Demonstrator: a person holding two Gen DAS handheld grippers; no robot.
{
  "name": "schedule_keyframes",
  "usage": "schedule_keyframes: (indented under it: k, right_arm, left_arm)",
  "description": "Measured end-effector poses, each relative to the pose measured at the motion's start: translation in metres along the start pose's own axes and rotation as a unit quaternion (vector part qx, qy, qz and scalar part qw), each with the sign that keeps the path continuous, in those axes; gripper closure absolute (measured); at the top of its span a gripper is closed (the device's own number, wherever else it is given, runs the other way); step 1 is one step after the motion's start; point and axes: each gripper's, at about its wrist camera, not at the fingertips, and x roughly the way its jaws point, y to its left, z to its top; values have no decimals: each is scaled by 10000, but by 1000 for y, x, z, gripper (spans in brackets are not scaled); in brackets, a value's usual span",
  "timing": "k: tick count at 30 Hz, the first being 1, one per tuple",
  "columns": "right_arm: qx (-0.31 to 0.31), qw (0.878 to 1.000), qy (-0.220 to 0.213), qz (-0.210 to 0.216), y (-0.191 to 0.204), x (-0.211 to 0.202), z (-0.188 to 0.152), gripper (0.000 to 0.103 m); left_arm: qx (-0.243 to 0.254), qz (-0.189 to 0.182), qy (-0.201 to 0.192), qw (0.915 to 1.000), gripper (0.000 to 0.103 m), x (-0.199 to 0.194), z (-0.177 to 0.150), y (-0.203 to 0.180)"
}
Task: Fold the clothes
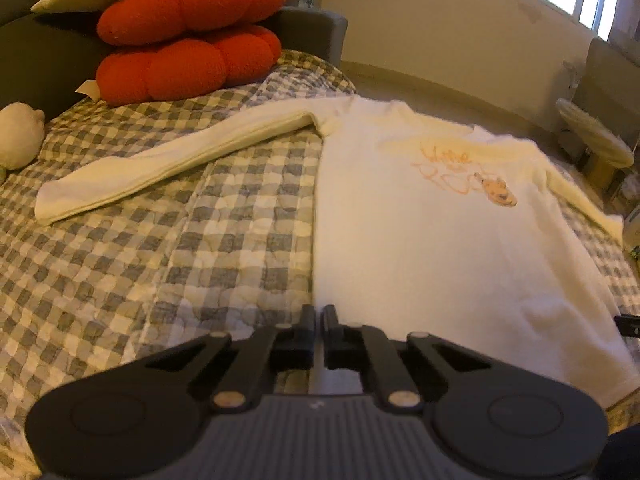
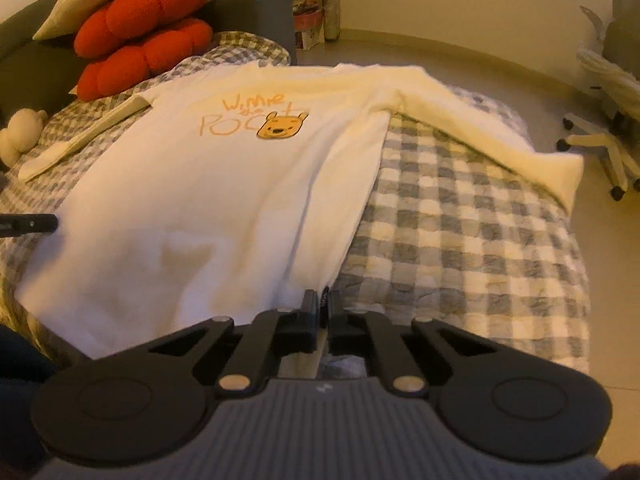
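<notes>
Now your left gripper [image 1: 319, 316] and right gripper [image 2: 324, 304] sit nearly closed at the hem corners of the cream long-sleeved printed shirt [image 2: 224, 184]. Each probably pinches fabric, though blur hides it. Sleeves lie spread on the grey checked quilt [image 2: 460, 216].

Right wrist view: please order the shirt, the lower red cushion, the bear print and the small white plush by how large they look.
1. shirt
2. lower red cushion
3. and 4. white plush and bear print: they look alike in size, so I do not rank them.

Checkered bed [image 2: 460, 216]: white shirt [image 2: 208, 200] spread flat; red cushions [image 2: 140, 36], plush toy [image 2: 22, 132] at head.
</notes>
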Motion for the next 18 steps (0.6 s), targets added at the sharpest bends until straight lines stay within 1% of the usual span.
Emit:
schedule_keyframes:
  k: [2,5,7,10,12,14,16,18]
  right_arm:
    - [-22,10000,-20,-59,-1,-4,1,98]
    - [-5,9997,-55,-220,-10,-17,-1,99]
    - [61,9996,32,-258,-16,-13,-4,99]
    - [99,9991,247,-321,-17,6,-13,98]
    - [-4,9990,202,-390,-10,12,-18,95]
    - [30,9990,178,-411,-10,12,-18,90]
    - [91,9989,183,-428,-13,12,-17,87]
    - [122,9986,188,-474,-13,11,-17,77]
  left_arm:
    - [-14,-39,-47,10000,100,-7,2,2]
    - [123,26,-101,9999,100,-10,0,-1]
    - [207,83,-42,9997,99,-4,-3,-4]
    - [155,113,126,9997,99,11,-9,-4]
    - [180,98,100,9997,97,11,-12,-4]
    - [192,63,103,9997,93,9,-13,-3]
    - [161,29,118,9998,88,7,-14,-2]
    - [152,37,119,9998,88,8,-15,-3]
